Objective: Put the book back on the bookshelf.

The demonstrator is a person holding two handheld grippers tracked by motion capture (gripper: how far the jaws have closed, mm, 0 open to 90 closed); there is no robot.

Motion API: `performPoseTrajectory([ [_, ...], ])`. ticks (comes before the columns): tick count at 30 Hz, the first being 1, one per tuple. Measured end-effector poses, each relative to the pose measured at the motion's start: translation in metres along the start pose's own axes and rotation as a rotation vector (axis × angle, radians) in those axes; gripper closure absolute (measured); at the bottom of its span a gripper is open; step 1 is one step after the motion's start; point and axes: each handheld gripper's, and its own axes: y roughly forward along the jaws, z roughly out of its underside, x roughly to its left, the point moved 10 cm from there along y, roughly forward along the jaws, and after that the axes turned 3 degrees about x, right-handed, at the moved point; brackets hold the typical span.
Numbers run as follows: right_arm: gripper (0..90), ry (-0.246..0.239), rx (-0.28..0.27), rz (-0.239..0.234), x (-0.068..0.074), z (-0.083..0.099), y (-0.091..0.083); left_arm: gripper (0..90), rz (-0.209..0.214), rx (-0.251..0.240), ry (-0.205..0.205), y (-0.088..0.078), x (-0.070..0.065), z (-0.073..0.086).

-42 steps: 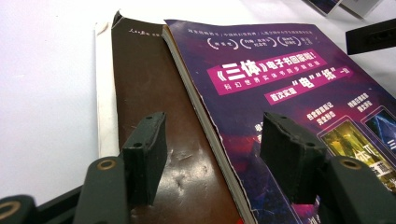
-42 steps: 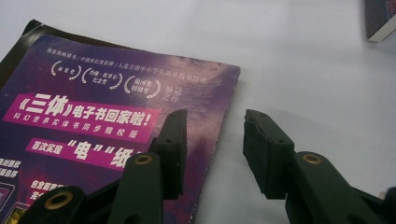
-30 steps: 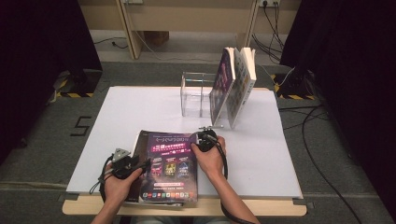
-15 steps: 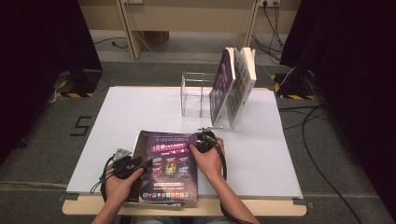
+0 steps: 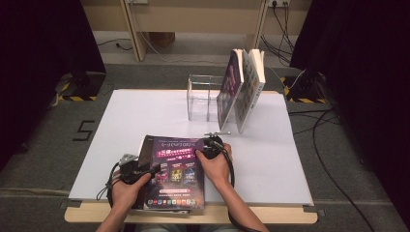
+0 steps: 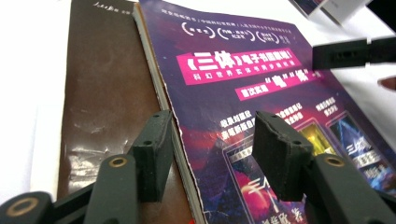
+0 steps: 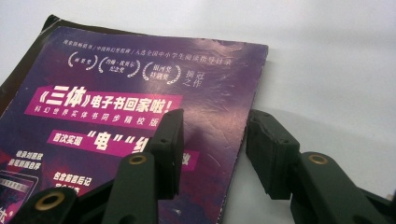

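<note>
White-topped table (image 5: 121,116); purple magazine (image 5: 176,171) flat near front edge, clear holder (image 5: 203,96), two upright books (image 5: 244,89)

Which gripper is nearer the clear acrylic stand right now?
Right. The right gripper sits at the purple book's far right corner, just short of the clear stand. The left gripper straddles the book's left edge, nearer the person.

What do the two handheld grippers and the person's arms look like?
Both grippers are black. The left gripper has two blocky fingers with rough dark pads, on arms joined by brass-coloured pins; the right gripper is built the same. In the high view a grey plate tops the left one, and black cables loop from both. The forearms are bare, without sleeves.
</note>
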Motion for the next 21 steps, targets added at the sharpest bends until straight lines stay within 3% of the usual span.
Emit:
performPoseTrajectory([
  [3, 57.6, -0.001, -0.002, 0.003, 0.0, 0.0, 0.0, 54.7, -0.003, 0.001, -0.074, 0.0, 0.003, -0.002],
  [6, 57.0, -0.007, -0.008, 0.019, -0.001, 0.0, -0.001, 57.7, 0.017, 0.001, -0.092, 0.0, 0.0, -0.002],
  [10, 56.6, 0.01, -0.003, 0.04, -0.009, 0.0, -0.004, 58.2, 0.012, 0.01, -0.051, 0.005, -0.009, 0.0],
  [14, 57.0, 0.014, 0.021, 0.006, -0.013, -0.001, -0.005, 58.8, -0.044, 0.015, 0.033, 0.008, -0.01, 0.001],
  [16, 56.8, 0.021, 0.037, -0.011, -0.015, -0.004, -0.005, 59.3, -0.058, 0.012, 0.056, 0.008, -0.011, 0.001],
  [21, 56.1, 0.046, 0.06, -0.028, -0.02, -0.014, 0.0, 61.4, -0.063, 0.014, 0.065, 0.008, -0.01, 0.001],
])
